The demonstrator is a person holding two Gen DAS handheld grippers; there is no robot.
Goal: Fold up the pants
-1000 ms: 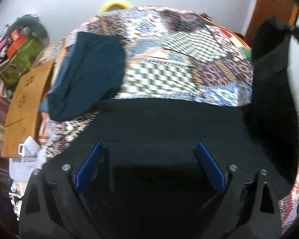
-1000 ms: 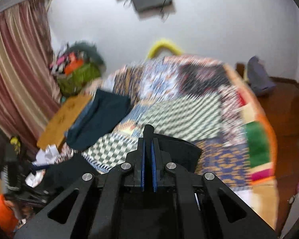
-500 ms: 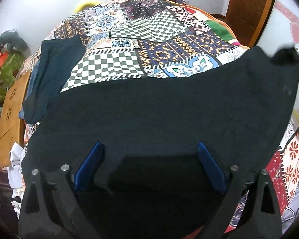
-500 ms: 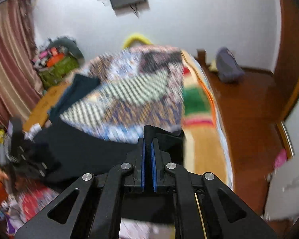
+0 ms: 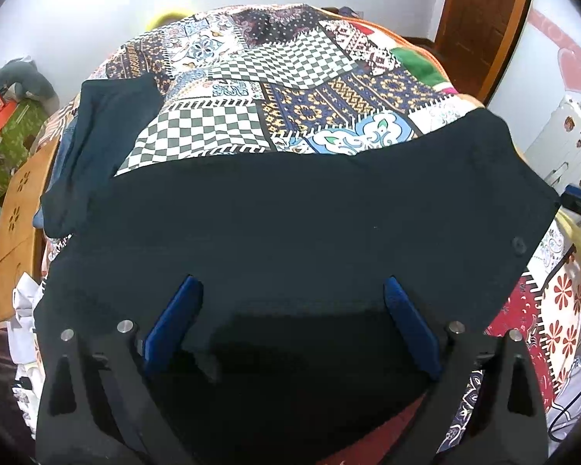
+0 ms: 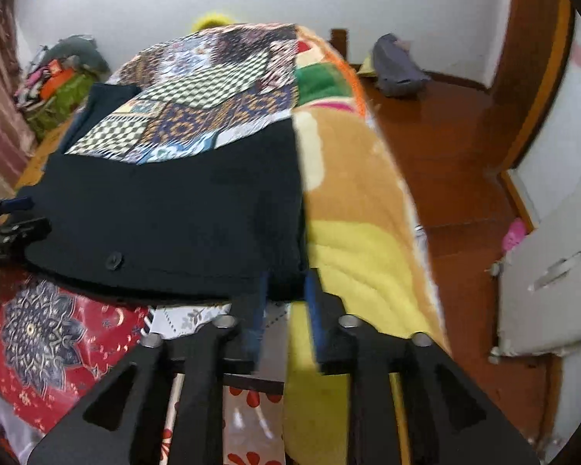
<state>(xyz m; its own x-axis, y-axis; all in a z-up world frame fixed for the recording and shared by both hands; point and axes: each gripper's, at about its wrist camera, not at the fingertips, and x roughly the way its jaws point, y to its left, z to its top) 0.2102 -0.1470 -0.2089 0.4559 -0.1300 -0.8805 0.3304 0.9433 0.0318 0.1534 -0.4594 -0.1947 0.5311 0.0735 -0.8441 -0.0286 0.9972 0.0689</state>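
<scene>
Dark navy pants (image 5: 290, 224) lie spread across the near end of the bed on a patchwork quilt (image 5: 275, 89); they also show in the right wrist view (image 6: 174, 213), with a button near the waistband. My left gripper (image 5: 292, 290) is open, its blue fingers (image 5: 174, 317) wide apart just over the pants' near edge. My right gripper (image 6: 284, 279) is open, fingers a little apart at the pants' right corner, holding nothing. The right gripper's tip shows at the left wrist view's right edge (image 5: 579, 201).
Folded dark blue clothes (image 5: 100, 135) lie on the bed's left side. A wooden board (image 5: 17, 217) and cluttered bags stand left of the bed. An orange-yellow blanket (image 6: 360, 213) drapes the bed's right side. Wooden floor (image 6: 453, 147) and a white cabinet (image 6: 554, 263) lie right.
The right gripper carried the pants' corner out to the right, laid it on the bed and opened. The pants went from hanging to spread flat. The left gripper stayed open.
</scene>
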